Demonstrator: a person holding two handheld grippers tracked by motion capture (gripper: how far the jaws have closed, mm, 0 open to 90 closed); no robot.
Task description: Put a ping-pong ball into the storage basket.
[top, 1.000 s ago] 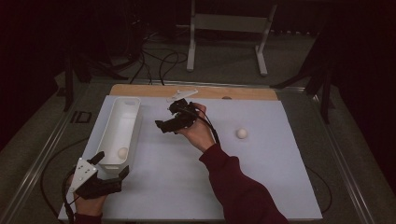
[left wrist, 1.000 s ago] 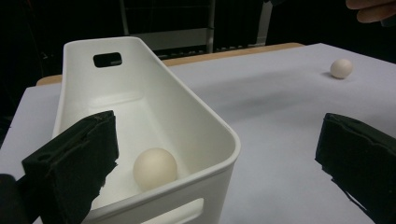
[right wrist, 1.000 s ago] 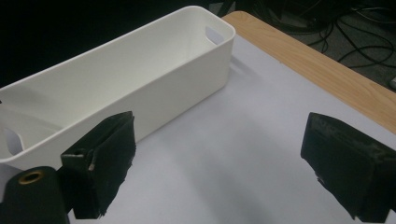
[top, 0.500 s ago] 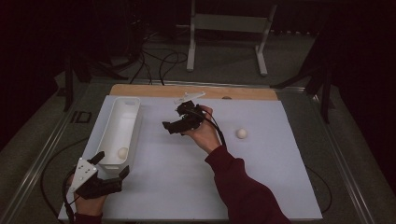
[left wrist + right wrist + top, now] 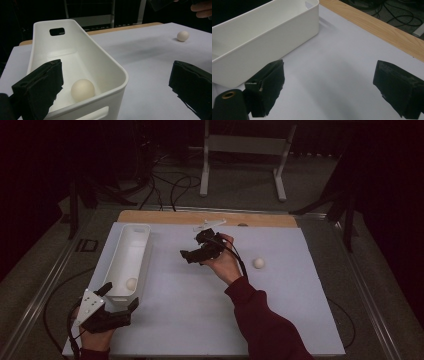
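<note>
A long white bin [image 5: 142, 251] lies on the left of the white mat, and one white ball [image 5: 131, 283] rests at its near end. A second white ball [image 5: 258, 263] lies loose on the mat to the right. My left gripper [image 5: 121, 295] is open at the bin's near end, its jaws straddling the corner. The left gripper view shows the bin [image 5: 110, 67], the ball inside it [image 5: 82, 89] and the far ball [image 5: 182, 36]. My right gripper [image 5: 192, 248] hovers open and empty over mid-table, pointing toward the bin [image 5: 262, 37].
A wooden strip [image 5: 205, 217] runs along the mat's far edge, with a small white flat piece [image 5: 210, 224] lying on it. Beyond the table are a metal stand [image 5: 245, 150] and cables on the floor. The mat [image 5: 200, 320] ends near the front table edge.
The right hand and its open gripper have drifted a little to the right, away from the bin. The left gripper and both balls have stayed put.
</note>
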